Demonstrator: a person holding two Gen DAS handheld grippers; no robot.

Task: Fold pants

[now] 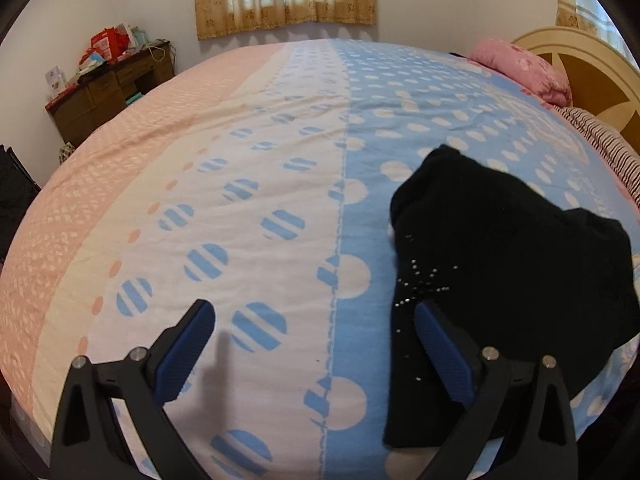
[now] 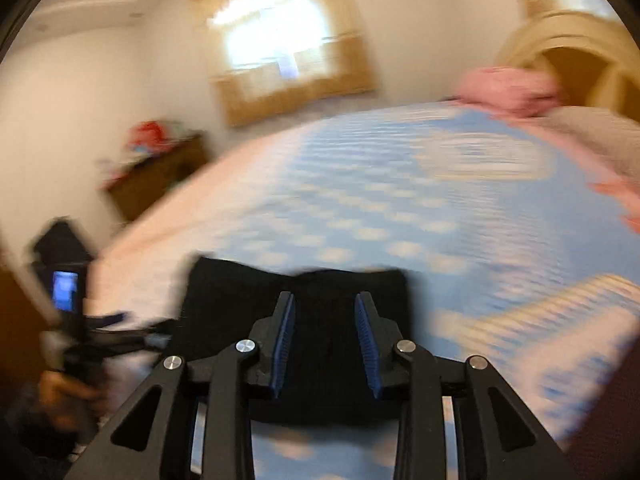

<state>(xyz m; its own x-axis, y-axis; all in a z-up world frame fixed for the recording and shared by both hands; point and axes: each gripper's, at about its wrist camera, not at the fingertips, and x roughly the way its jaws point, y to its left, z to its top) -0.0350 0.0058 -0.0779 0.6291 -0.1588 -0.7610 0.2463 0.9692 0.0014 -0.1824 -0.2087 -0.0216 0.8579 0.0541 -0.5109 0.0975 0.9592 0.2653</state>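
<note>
One black knit pants (image 1: 500,256) bundle, compactly folded on the blue-dotted quilted bed (image 1: 248,184); left gripper (image 1: 316,320) and right gripper (image 2: 325,304) hover open, empty, seemingly released.

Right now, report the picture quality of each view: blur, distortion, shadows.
Left wrist view: sharp, with fisheye bulging of the bed; the left gripper casts a soft shadow. Right wrist view: heavily motion-blurred; only the right gripper reads crisp over the black pants.

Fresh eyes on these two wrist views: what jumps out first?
The black pants, bunched into a compact heap on the blue polka-dot stripe of the bedspread, right of the open left gripper. The right wrist view is motion-blurred; the right gripper is open above the same dark heap.
</note>
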